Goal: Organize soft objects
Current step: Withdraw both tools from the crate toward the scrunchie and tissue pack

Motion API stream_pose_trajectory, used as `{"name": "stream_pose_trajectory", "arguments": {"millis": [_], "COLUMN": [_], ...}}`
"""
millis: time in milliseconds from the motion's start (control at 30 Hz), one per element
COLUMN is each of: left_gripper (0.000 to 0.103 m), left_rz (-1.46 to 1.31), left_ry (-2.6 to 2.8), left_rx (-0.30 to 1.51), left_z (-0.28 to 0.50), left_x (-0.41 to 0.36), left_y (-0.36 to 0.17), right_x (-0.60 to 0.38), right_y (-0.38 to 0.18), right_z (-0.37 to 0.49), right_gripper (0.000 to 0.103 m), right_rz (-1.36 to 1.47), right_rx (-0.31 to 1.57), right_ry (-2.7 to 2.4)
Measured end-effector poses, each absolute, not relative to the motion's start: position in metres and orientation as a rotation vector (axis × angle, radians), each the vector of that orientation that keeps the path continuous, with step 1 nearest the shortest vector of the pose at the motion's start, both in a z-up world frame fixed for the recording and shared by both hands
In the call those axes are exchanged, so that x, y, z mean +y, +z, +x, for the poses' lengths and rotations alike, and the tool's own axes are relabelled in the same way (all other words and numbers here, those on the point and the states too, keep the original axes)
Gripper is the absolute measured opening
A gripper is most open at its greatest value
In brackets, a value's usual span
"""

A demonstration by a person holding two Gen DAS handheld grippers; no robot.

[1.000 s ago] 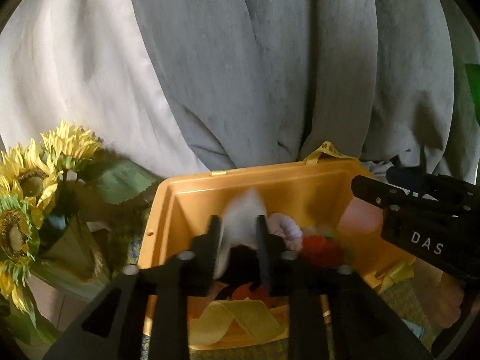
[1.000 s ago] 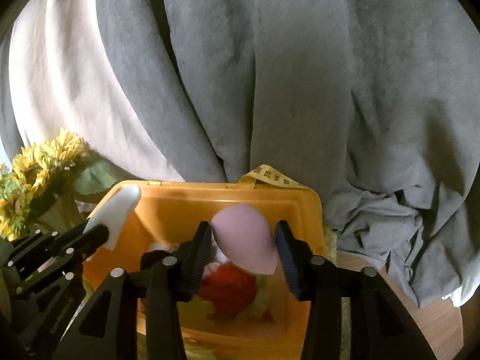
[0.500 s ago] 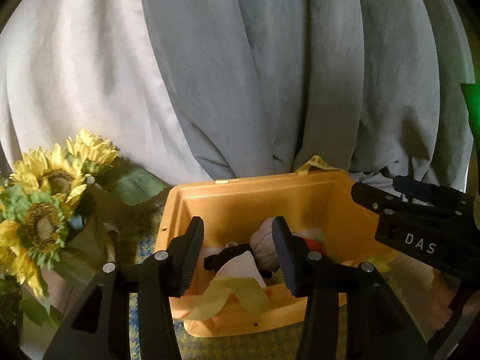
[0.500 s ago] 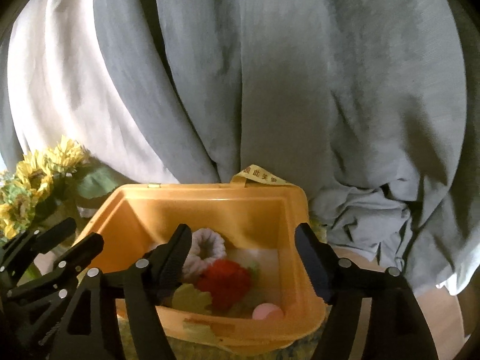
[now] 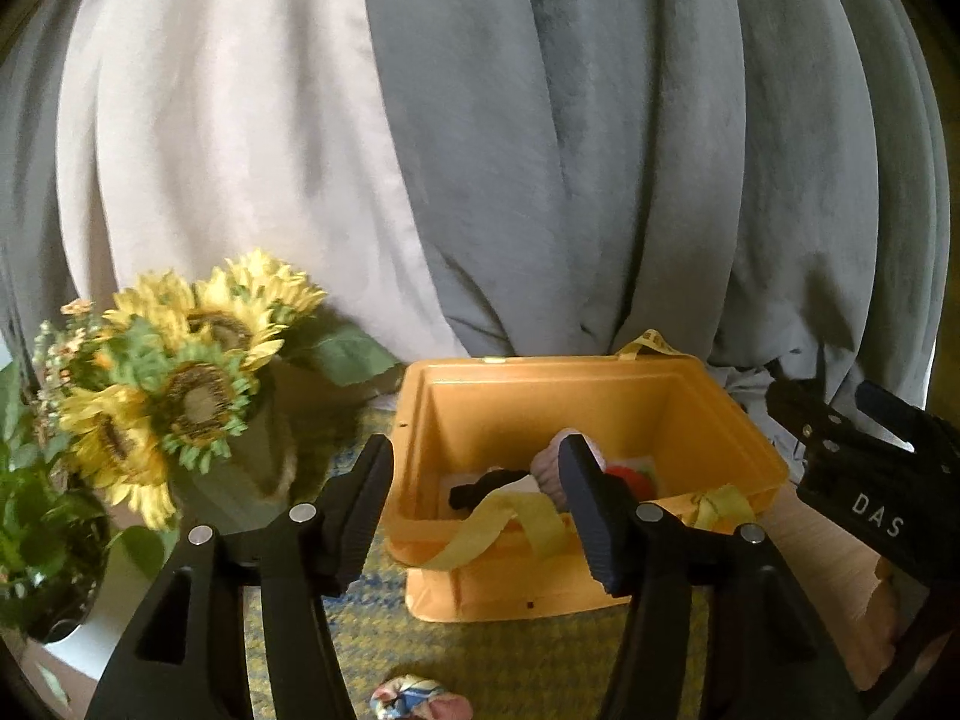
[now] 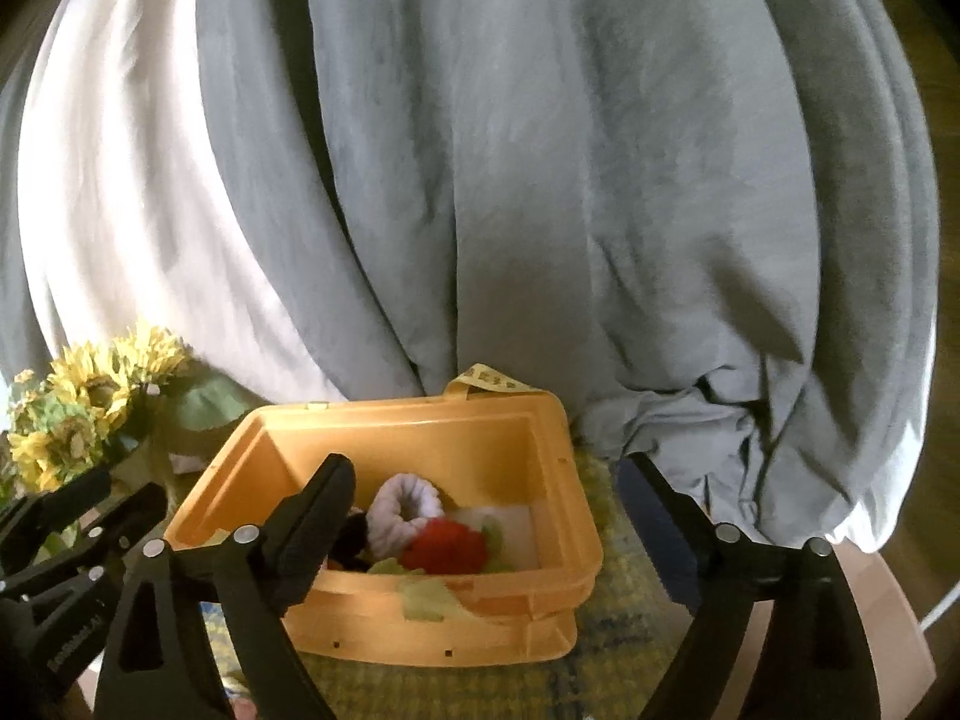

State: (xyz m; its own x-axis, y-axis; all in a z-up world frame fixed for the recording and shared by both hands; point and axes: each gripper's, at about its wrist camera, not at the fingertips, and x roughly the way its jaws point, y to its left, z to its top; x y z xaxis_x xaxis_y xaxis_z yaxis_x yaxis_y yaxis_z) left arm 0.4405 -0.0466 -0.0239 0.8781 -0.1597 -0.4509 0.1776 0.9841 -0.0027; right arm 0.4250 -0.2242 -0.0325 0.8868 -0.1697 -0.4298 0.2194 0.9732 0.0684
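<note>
An orange bin (image 5: 600, 402) stands on a woven mat and holds soft things. In the right wrist view the bin (image 6: 420, 414) shows a pale ring-shaped scrunchie (image 6: 405, 507), a red soft piece (image 6: 444, 549) and a black item (image 6: 354, 540). A yellow ribbon (image 5: 510, 519) hangs over its near wall. My left gripper (image 5: 477, 468) hovers in front of the bin, its jaws opening with nothing between them. My right gripper (image 6: 487, 471) is also back from the bin, jaws opening wide and empty. A patterned scrunchie (image 5: 414, 699) lies on the mat below my left gripper.
Sunflowers in a vase (image 5: 192, 384) stand left of the bin. Grey cloth (image 5: 600, 150) and white cloth (image 5: 210, 150) hang close behind. The mat (image 5: 510, 648) covers a wooden table (image 6: 888, 600). Each gripper shows at the edge of the other's view.
The left gripper let go of a white soft item and the right let go of a pink egg-shaped sponge, both into the bin. Both grippers drew back and opened wider.
</note>
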Motion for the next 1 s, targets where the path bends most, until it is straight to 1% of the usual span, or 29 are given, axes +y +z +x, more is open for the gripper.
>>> {"name": "stream_pose_trajectory", "arguments": {"millis": [167,367,500,567,1000], "left_gripper": [0.059,0.062,0.062,0.062,0.065], "left_rz": [0.033,0.019,0.009,0.016,0.007], "left_ry": [-0.151,-0.117,-0.094,-0.073,-0.015], "left_rx": [0.477,0.495,0.529,0.537,0.581], "left_z": [0.428,0.416,0.412,0.409,0.39], "left_x": [-0.038,-0.03,-0.025,-0.023,-0.018], "left_y": [-0.027,-0.037,-0.048,-0.055,-0.091], "right_x": [-0.218,-0.216,-0.218,-0.219,-0.226], "right_y": [-0.037,-0.05,-0.058,-0.062,-0.096], "right_z": [0.41,0.396,0.387,0.383,0.355], "right_gripper": [0.095,0.096,0.096,0.099,0.1], "right_rz": [0.123,0.16,0.191,0.202,0.284], "right_rx": [0.433,0.453,0.461,0.47,0.506], "right_ry": [-0.222,-0.27,-0.314,-0.348,-0.498]}}
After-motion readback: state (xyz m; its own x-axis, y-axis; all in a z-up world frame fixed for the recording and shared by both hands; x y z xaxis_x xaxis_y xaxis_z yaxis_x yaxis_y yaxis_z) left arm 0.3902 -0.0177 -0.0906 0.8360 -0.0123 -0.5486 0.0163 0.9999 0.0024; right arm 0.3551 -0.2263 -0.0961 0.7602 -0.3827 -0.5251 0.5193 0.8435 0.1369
